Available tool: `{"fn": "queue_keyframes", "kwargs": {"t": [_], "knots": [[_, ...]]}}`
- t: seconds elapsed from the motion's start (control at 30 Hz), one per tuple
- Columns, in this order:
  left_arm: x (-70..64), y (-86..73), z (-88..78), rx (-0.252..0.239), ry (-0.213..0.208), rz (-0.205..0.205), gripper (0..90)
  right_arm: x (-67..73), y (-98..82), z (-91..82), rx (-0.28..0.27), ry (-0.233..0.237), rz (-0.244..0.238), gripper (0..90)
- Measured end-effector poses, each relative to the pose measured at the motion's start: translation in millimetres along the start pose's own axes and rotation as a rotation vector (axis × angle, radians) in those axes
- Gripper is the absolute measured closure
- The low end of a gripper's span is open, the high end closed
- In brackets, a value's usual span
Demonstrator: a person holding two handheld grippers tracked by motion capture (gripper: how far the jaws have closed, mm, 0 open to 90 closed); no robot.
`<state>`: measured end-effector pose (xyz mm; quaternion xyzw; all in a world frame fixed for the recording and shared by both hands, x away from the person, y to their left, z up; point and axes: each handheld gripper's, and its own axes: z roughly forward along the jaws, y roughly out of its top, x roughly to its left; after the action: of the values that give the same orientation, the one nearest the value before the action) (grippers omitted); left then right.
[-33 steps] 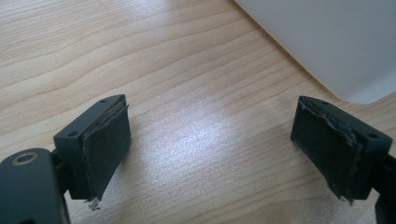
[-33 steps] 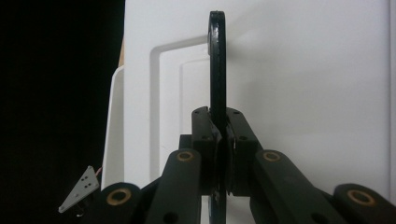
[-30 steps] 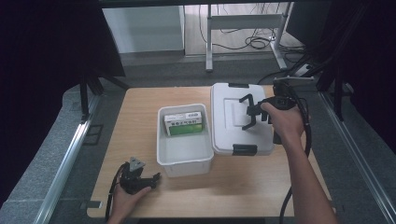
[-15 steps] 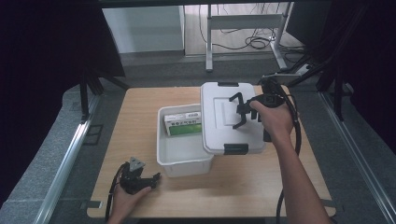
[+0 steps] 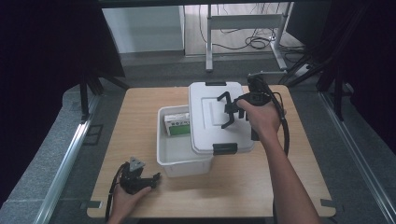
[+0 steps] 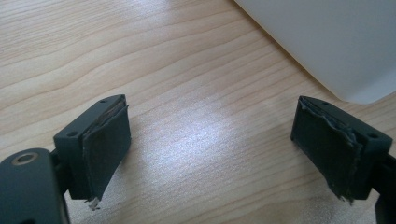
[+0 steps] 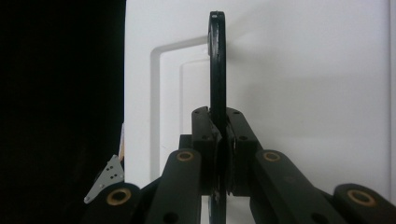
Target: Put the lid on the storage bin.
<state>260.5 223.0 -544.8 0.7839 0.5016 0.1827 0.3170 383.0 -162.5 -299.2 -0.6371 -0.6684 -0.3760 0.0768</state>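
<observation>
A white lid [image 5: 205, 126] with black end latches hangs tilted over the right half of an open white bin [image 5: 180, 163]. My right gripper [image 5: 232, 111] is shut on the lid's black top handle [image 5: 224, 105]. In the right gripper view that handle [image 7: 217, 60] stands edge-on, pinched between the jaws of the right gripper [image 7: 219, 135], with the lid [image 7: 303, 70] behind it. A green and white box [image 5: 177, 126] lies inside the bin, partly covered by the lid. My left gripper [image 5: 152, 178] rests open on the table at the front left. Nothing lies between its pads [image 6: 107, 144], and the bin's corner [image 6: 327, 42] is just ahead.
The wooden table [image 5: 140, 107] has bare surface left of the bin and along its front [image 5: 243, 191]. A cable [image 5: 284, 130] trails from the right gripper along the forearm. Metal rails [image 5: 65, 163] run along both sides of the table, over grey floor.
My right gripper has carried the lid by its handle leftward, from the table beside the bin to over the bin's right half. The left gripper has stayed put.
</observation>
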Motion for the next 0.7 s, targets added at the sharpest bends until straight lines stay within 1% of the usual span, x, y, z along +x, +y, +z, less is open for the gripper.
{"fn": "queue_keyframes", "kwargs": {"t": [0.1,0.13,0.17,0.33,0.47,0.7], "knots": [[0.0,0.0,0.0,0.0,0.0,0.0,11.8,4.6,-0.4,3.8,0.006,0.003,-0.003,84.5],[0.0,0.0,0.0,0.0,0.0,0.0,11.8,6.4,-0.5,5.0,0.011,0.006,0.004,84.5],[0.0,0.0,0.0,0.0,0.0,0.0,11.8,7.1,-0.6,6.6,0.01,0.005,-0.004,84.5],[0.0,0.0,0.0,0.0,0.0,0.0,11.8,13.4,-0.3,14.9,0.023,0.012,-0.007,84.5],[0.0,0.0,0.0,0.0,0.0,0.0,11.8,21.7,-0.4,24.2,0.032,0.009,-0.009,84.5],[0.0,0.1,-0.1,0.001,-0.001,0.0,11.8,35.9,-1.1,33.5,0.05,0.01,-0.02,84.5]]}}
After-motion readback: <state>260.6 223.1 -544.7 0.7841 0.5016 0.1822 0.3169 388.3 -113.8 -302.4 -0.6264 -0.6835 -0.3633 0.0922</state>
